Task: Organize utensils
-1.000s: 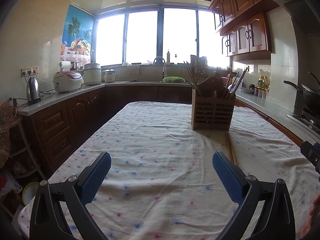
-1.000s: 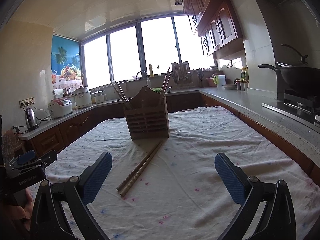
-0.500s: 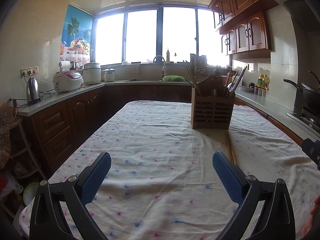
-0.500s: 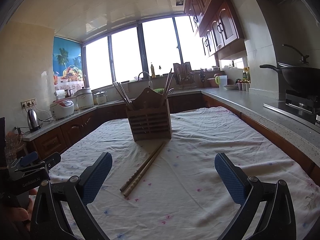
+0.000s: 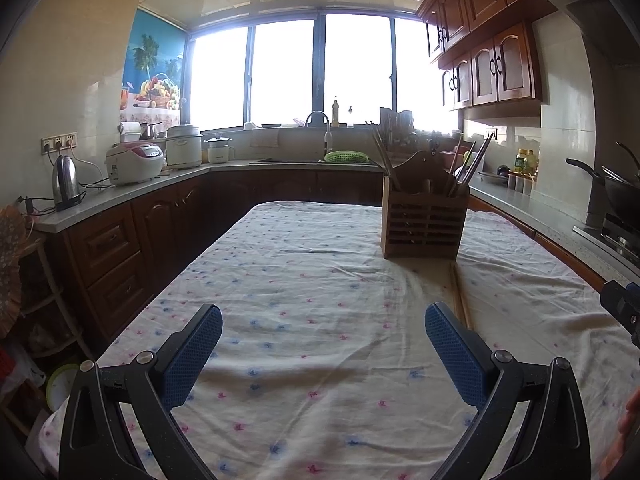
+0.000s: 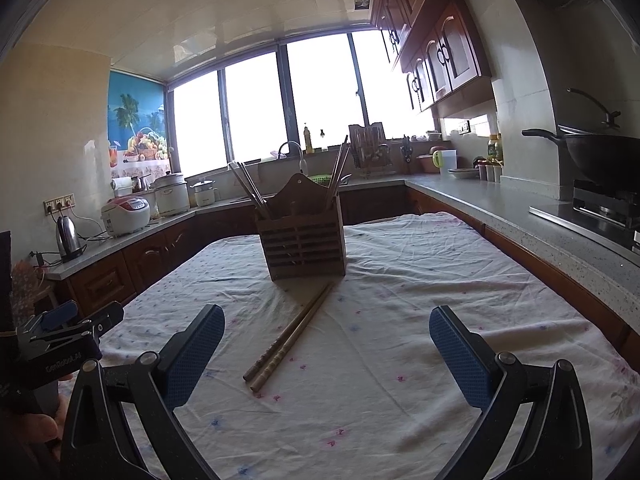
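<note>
A wooden slatted utensil holder (image 6: 304, 240) stands upright on the cloth-covered table (image 6: 420, 280), with several chopsticks sticking out at its left and right sides. It also shows in the left wrist view (image 5: 424, 224). A pair of wooden chopsticks (image 6: 290, 338) lies flat on the cloth just in front of the holder, also in the left wrist view (image 5: 460, 300). My right gripper (image 6: 326, 354) is open and empty, just short of the near ends of the chopsticks. My left gripper (image 5: 324, 354) is open and empty above the cloth, to the left of the chopsticks.
Kitchen counters (image 6: 500, 216) run around the table on three sides, with a kettle (image 5: 66, 182), rice cookers (image 5: 134, 162) and a sink tap (image 5: 320, 128). A wok (image 6: 600, 156) sits on a stove at the right. The left gripper's body (image 6: 60, 340) shows at the right wrist view's left edge.
The right gripper has moved forward a little toward the chopsticks and holder. The left gripper has hardly moved. Both stay open.
</note>
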`<state>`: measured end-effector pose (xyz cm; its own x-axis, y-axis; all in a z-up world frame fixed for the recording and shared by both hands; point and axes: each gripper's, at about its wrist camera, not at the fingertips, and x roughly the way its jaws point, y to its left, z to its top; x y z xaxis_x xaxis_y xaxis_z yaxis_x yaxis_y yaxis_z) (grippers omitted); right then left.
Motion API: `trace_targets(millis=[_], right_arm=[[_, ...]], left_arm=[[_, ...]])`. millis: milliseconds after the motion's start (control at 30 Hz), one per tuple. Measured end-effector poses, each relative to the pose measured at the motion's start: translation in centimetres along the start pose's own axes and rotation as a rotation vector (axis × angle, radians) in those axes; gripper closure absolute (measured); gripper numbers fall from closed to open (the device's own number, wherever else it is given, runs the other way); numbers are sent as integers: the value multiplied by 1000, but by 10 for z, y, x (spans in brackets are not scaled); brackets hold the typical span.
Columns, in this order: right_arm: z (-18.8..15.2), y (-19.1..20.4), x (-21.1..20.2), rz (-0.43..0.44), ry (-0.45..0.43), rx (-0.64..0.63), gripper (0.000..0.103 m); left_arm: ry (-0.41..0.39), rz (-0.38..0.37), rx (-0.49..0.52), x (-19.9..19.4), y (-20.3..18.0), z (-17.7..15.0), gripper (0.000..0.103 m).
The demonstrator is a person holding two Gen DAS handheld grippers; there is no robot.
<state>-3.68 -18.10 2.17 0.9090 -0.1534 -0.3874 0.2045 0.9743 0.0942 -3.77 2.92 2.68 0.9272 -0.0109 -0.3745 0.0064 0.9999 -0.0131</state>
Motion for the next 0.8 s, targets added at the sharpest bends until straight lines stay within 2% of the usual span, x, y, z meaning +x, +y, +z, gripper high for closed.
trace_targets(millis=[800], right_arm=[[1,2,-2,2,-10,-9,0]], left_arm=[[-12,11,12,-4,-5,-2,1]])
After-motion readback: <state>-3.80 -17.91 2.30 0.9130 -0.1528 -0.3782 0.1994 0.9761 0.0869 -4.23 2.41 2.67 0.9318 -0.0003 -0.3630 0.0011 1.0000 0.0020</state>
